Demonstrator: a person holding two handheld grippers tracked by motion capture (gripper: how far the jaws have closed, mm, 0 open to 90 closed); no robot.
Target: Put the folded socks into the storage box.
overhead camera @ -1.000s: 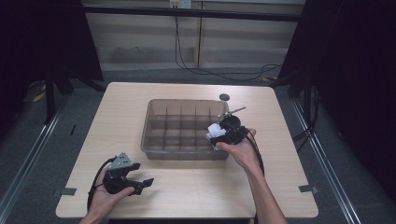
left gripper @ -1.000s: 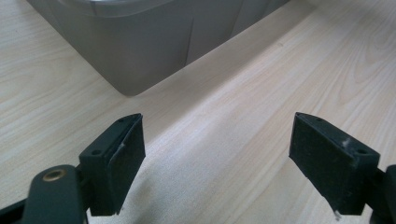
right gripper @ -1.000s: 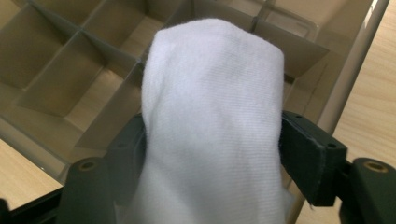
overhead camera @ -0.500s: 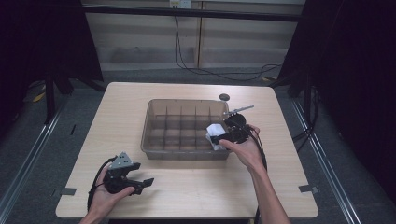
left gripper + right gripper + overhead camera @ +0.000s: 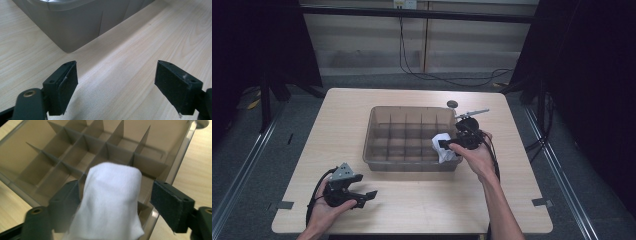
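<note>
Right gripper (image 5: 113, 202), jaws having just narrowed from wider, still stands apart around the rolled white cloth (image 5: 112, 202) over the divided grey plastic tray (image 5: 377, 112) at its 4 o'clock corner: release likely. Left gripper (image 5: 116, 85) wide, empty.

White rolled cloth (image 5: 110, 202), soft and upright, over the near-right compartments of the grey divided bin (image 5: 37, 152)

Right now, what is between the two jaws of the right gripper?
A rolled white cloth stands between the right gripper's jaws, over the divided grey tray, in the right gripper view.
</note>
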